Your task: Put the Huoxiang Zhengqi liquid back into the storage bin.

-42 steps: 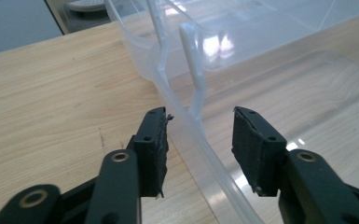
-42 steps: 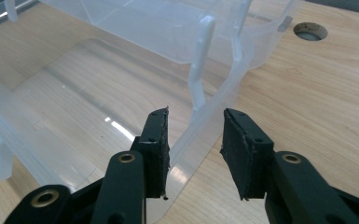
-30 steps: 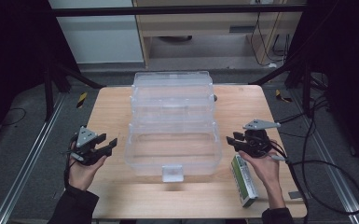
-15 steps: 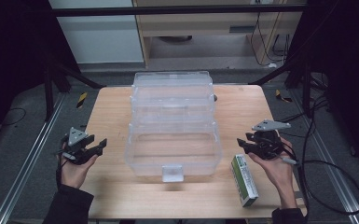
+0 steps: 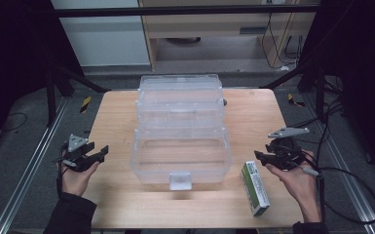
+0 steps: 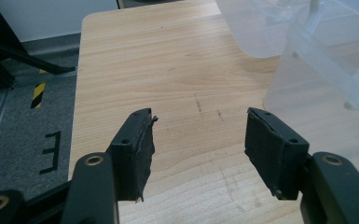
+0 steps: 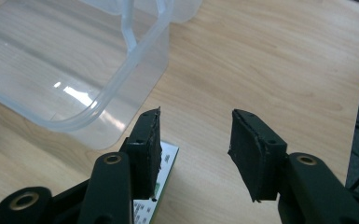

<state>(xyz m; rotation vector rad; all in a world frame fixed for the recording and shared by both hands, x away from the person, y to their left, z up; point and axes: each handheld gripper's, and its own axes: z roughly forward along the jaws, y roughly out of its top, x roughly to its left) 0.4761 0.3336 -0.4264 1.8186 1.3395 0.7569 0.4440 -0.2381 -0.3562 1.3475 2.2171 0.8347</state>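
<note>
A clear plastic box (image 5: 181, 155) stands open mid-table, its lid (image 5: 180, 92) tipped back behind it. A green and white carton (image 5: 255, 187) lies flat to its right. My left gripper (image 5: 101, 153) hovers over the table's left edge and points at the box; its jaws have just been opening and nothing is between them. In the left gripper view the gripper (image 6: 199, 125) faces bare wood, with the box wall (image 6: 326, 60) at the upper right. My right gripper (image 5: 260, 157) hangs beside the carton; its jaws have also been opening and are empty. The right gripper view (image 7: 196, 122) shows the carton (image 7: 167, 159) under its left jaw.
The wooden table (image 5: 253, 112) has bare room on either side of the box. A white latch tab (image 5: 180, 180) juts from the box's front. Black frame legs and cables stand on the floor around the table.
Both hands have drawn outward from the box, the left toward the table's left edge, the right toward the right edge. Both pairs of jaws stand wider.
</note>
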